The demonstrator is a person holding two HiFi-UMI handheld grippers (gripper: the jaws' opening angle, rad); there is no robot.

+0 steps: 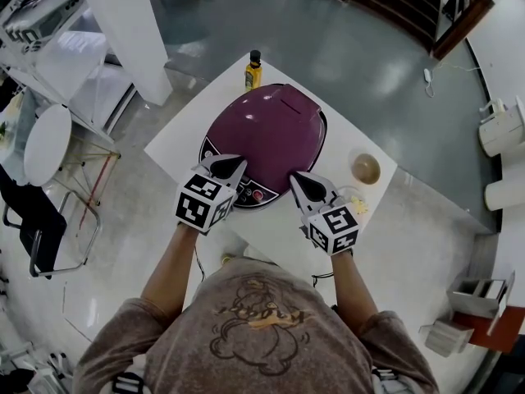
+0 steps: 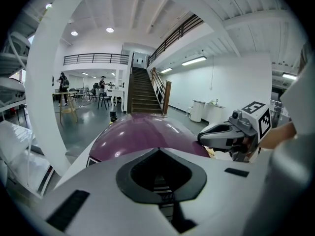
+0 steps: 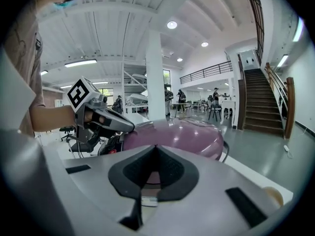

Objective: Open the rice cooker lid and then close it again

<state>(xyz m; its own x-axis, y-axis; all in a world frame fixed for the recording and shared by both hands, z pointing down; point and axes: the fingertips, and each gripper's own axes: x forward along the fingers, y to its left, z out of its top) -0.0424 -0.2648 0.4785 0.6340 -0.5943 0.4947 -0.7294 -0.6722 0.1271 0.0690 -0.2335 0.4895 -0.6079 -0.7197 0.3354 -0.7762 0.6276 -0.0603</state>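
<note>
- Purple rice cooker [image 1: 267, 138] near the middle of a white table [image 1: 184, 134]; domed lid [image 1: 279, 121] down and shut, seen closed in all three views; control panel [image 1: 250, 194] with a red button on the front, facing the person.
- Left gripper [image 1: 227, 165] at the cooker's front left, tips over the near edge of the lid just above the panel; jaws pressed together tip to tip, nothing pinched between them; touching the lid or just off it, cannot tell.
- Right gripper [image 1: 297, 179] at the cooker's front right, tips by the rim of the lid; jaws likewise pressed together, empty; contact with the cooker not to be made out.
- Both grippers side by side, angled forward and somewhat down, with the panel between them; each visible in the other's view against the purple dome.
- Yellowish bottle [image 1: 253, 71] with a dark cap, upright at the table's far corner, just behind the cooker.
- Small round tan bowl [image 1: 366, 169] on the table to the cooker's right, near the right gripper but apart from it.
- Around the table: glossy grey floor; a white pillar [image 1: 123, 31] beyond the far left; a black-framed chair [image 1: 41, 220] at the left; a staircase [image 2: 142, 90] in the background of the gripper views.
</note>
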